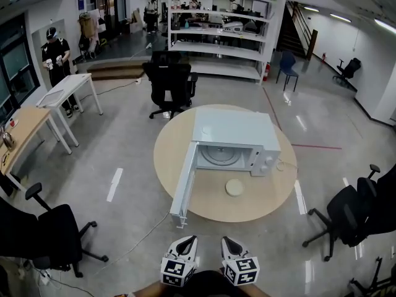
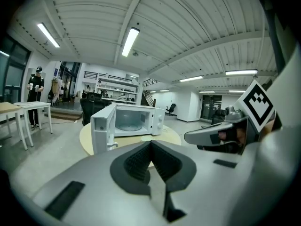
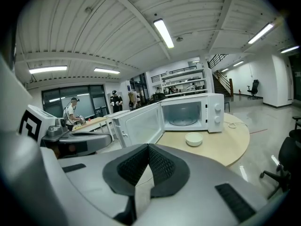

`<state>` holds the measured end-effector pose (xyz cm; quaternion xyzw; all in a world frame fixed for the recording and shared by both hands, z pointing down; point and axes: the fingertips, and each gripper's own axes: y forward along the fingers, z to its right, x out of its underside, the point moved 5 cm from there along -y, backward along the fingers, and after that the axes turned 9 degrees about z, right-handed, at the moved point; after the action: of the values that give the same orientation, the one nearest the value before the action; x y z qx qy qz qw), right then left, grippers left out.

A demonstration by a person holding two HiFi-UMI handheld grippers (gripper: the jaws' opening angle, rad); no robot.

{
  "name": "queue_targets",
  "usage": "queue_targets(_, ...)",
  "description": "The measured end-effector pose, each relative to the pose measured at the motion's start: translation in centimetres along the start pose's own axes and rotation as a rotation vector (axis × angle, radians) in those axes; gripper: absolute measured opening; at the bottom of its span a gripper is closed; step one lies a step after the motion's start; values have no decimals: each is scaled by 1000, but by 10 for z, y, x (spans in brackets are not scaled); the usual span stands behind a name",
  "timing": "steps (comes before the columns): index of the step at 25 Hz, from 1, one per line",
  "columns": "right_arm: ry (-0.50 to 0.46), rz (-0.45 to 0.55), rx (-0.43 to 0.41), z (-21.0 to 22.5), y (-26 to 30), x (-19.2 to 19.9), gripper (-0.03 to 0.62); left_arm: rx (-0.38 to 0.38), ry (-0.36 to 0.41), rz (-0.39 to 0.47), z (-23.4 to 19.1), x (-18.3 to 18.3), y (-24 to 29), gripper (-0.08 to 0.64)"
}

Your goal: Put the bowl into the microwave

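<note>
A white microwave (image 1: 238,132) stands on a round wooden table (image 1: 260,200), its door (image 1: 184,187) swung wide open to the left and its cavity empty. A small pale bowl (image 1: 234,187) sits on the table just in front of the opening; the right gripper view shows this bowl (image 3: 194,139) too, ahead of the microwave (image 3: 188,112). My left gripper (image 1: 187,241) and right gripper (image 1: 229,244) hover side by side, short of the table's near edge. In its own view the left gripper (image 2: 151,147) is shut on nothing, as is the right gripper (image 3: 148,149).
Black office chairs stand behind the table (image 1: 170,82), at near left (image 1: 59,234) and at near right (image 1: 346,212). White desks (image 1: 65,91) and a person (image 1: 55,57) are at far left. Shelving (image 1: 216,30) lines the back. A cable (image 1: 286,164) lies beside the microwave.
</note>
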<state>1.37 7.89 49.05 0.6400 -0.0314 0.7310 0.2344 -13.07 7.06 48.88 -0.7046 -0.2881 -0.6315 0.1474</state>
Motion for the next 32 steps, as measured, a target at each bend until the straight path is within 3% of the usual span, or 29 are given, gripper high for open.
queue_targets(17, 7, 0, -131, 81, -15, -1, 15, -174, 26, 5, 62, 7, 44, 46)
queue_targets(32, 38, 7, -190, 123, -31, 8, 15, -204, 47, -12, 107, 16, 61, 46)
